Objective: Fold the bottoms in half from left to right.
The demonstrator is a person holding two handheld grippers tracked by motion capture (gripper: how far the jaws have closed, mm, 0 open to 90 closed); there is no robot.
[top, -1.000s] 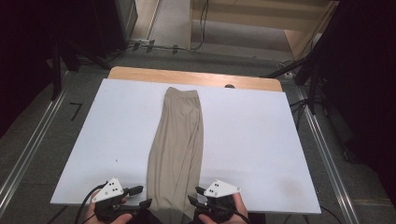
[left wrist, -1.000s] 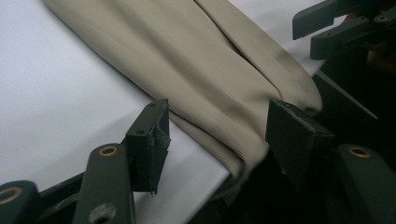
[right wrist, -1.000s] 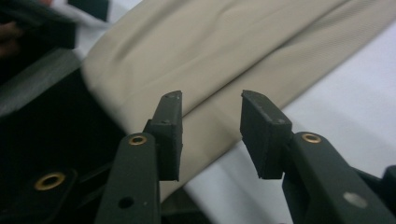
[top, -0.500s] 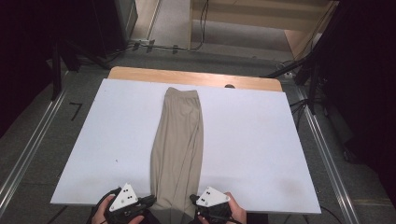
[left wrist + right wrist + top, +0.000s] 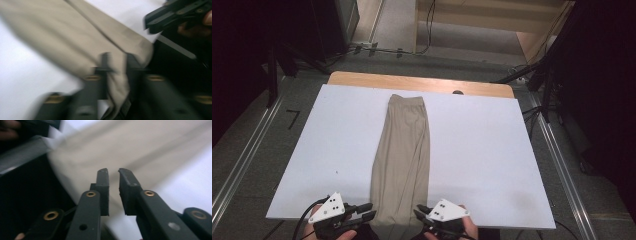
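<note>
A long beige garment (image 5: 404, 155) lies lengthwise down the middle of the white table (image 5: 512, 150), its near hem at the front edge. My left gripper (image 5: 369, 211) is at the hem's left corner. In the left gripper view a fold of the garment (image 5: 75, 37) runs up between the jaws of the left gripper (image 5: 116, 60), which is shut on it. My right gripper (image 5: 418, 211) is at the hem's right corner. Its jaws (image 5: 113, 171) stand a narrow slit apart with the garment (image 5: 150, 145) filling the slit. Both pairs of jaws closed and have just eased open slightly.
The table's bare wooden strip (image 5: 422, 82) runs along the far edge. Metal rails (image 5: 562, 165) flank the table on both sides, and dark stands and cables sit on the floor beyond. The white top spreads wide on both sides of the garment.
Both grippers had open jaws at the hem a second ago and have since closed on it. The hands pulled back slightly toward the near edge. The garment lies as before.
</note>
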